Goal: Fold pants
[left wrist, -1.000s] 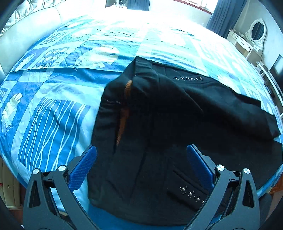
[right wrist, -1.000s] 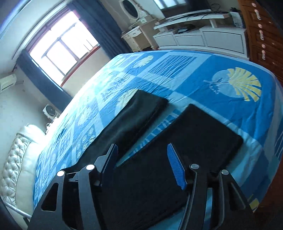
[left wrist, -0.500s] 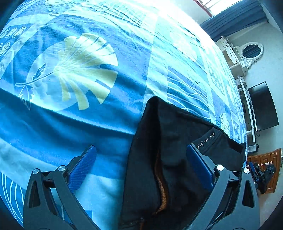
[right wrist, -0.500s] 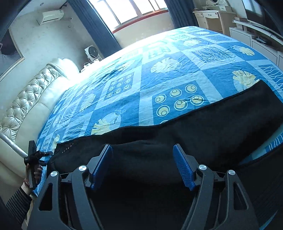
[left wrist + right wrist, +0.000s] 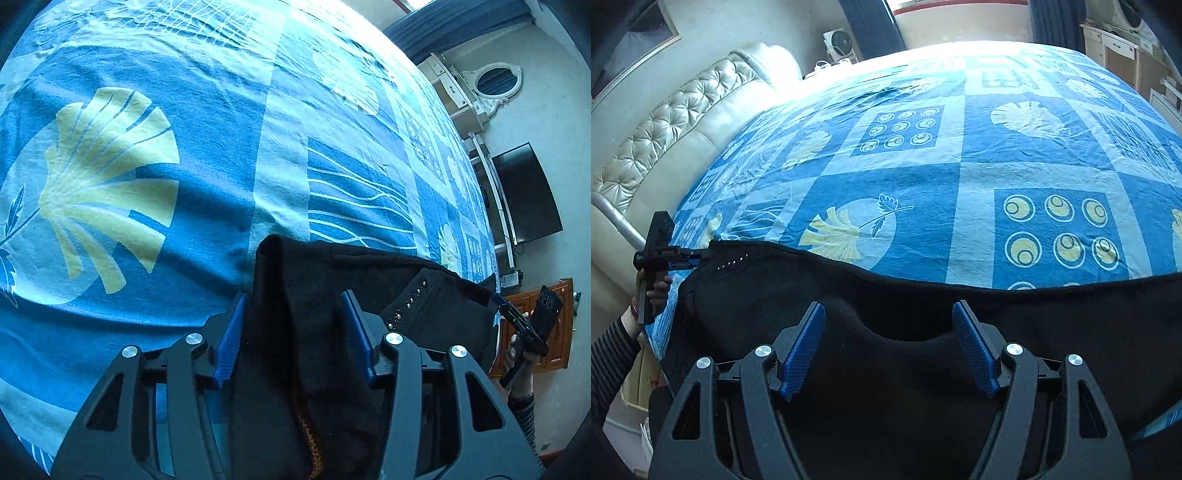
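A: What did the pants (image 5: 325, 295) look like?

B: Black, of a thick soft cloth, lying on the blue patterned bedspread (image 5: 147, 221) along its near edge. In the left wrist view a raised fold of the waist end stood up from 6 o'clock toward the centre, with an orange lining edge showing low down and a short row of small pale studs (image 5: 410, 301) out at 3 o'clock.

A: And the left gripper (image 5: 293, 332)?

B: Its jaws were closing around that raised fold. The cloth sat between the blue pads and looked to touch the left one; I could not tell if it was pinched yet.

A: The right gripper (image 5: 888, 347)?

B: Its jaws stood apart over the dark cloth with nothing clamped between them. From there the pants stretched in a long band from 9 o'clock to 3 o'clock, the studs at 9 o'clock.
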